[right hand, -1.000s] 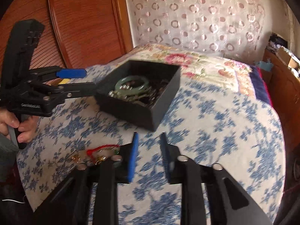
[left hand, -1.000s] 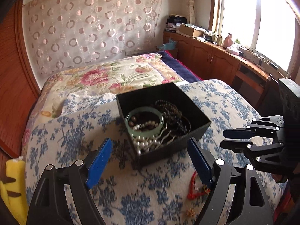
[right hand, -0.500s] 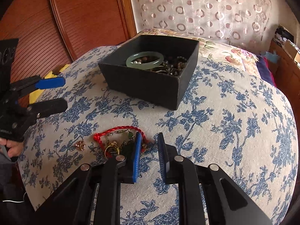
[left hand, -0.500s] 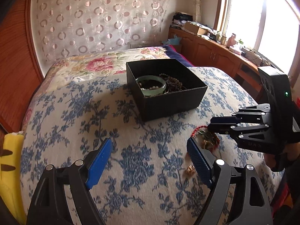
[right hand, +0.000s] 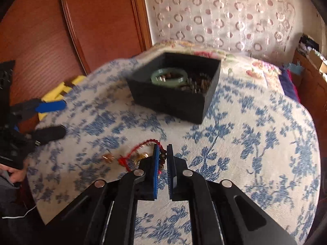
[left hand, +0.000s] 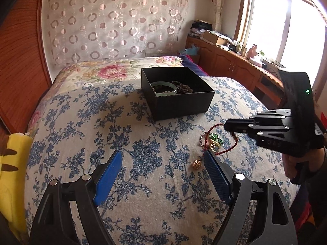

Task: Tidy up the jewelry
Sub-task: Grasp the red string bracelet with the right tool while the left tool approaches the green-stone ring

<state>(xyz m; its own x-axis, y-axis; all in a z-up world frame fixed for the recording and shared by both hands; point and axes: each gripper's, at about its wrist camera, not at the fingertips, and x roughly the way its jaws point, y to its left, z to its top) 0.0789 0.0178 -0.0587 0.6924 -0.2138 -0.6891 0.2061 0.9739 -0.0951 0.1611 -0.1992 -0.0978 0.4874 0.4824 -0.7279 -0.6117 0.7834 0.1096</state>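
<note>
A: Right gripper [right hand: 161, 153] just pinched in. A sec ago the jaws had a gap, now they're near closed on the red cord bracelet [right hand: 143, 145], w/ dark beads showing between the pads.

B: Got it properly, or just cloth?

A: Looks like the beaded bit of the cord is clamped. From the left cam the tip [left hand: 230, 125] sits right on the red loop [left hand: 224, 143]. Can't swear it hasn't caught some bedspread [left hand: 143, 143] too. The pic's blurry on that side.

B: Left one?

A: Left gripper [left hand: 163, 164] is wide apart, nothing in it. It's pulled back toward the near edge of the bed; 1 sec ago it was right up at the box [left hand: 179, 102], now the box is well ahead of it.

B: So what's in the box vs. out?

A: In: green bangle [left hand: 163, 86], dark bead strings next to it. Out, on the cover near the right tip: the red bracelet, tangled w/ a green charm [left hand: 216, 137] & gold bits, plus a small gold piece [left hand: 196, 164] just beside the left gripper's right pad.

B: Meaning?

A: I'd say the pick is made, next is lift & carry to the box. Risk: the tangle comes up w/ it, or drops halfway. Gold piece is still left for later.
</note>
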